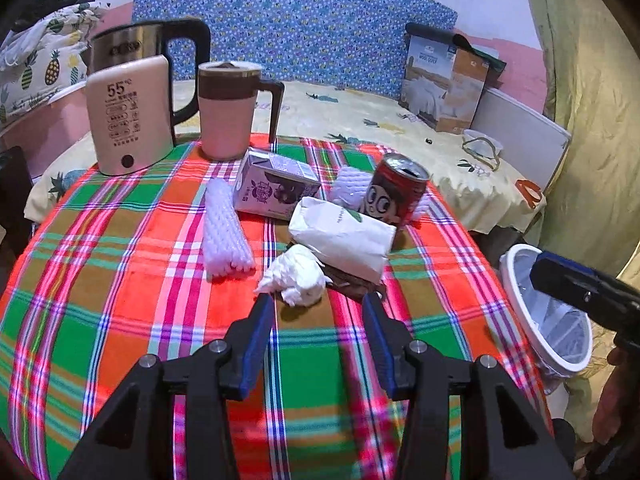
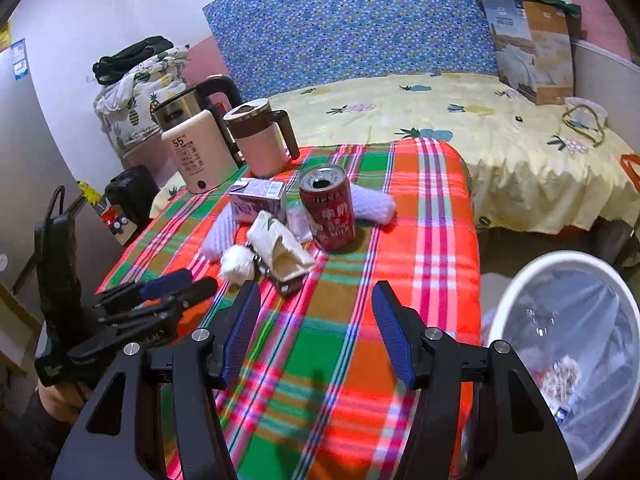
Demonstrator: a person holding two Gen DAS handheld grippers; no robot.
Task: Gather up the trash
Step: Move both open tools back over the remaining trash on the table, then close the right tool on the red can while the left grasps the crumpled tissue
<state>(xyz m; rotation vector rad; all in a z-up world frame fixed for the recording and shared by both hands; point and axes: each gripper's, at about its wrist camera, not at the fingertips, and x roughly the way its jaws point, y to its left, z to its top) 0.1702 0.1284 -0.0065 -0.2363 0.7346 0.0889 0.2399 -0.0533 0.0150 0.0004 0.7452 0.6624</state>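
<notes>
Both grippers hover with fingers spread and nothing between them: the left gripper [image 1: 318, 300] just short of a crumpled tissue [image 1: 298, 276], the right gripper [image 2: 316, 292] beside the bin [image 2: 624, 292]. Checked cloth [image 1: 120, 320] covers the table. Trash clusters mid-table: white packet [image 1: 344, 238], foam sleeve [image 1: 224, 232], carton [image 1: 276, 188], red can [image 1: 396, 190], tissue.

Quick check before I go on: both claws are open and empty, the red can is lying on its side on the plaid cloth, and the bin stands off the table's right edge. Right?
Not quite. The red can stands upright, its opened top facing up, as the right wrist view shows. The rest holds: the left claw and right claw are open and empty, the can is on the plaid cloth, and the bin stands off the table's right edge.
</notes>
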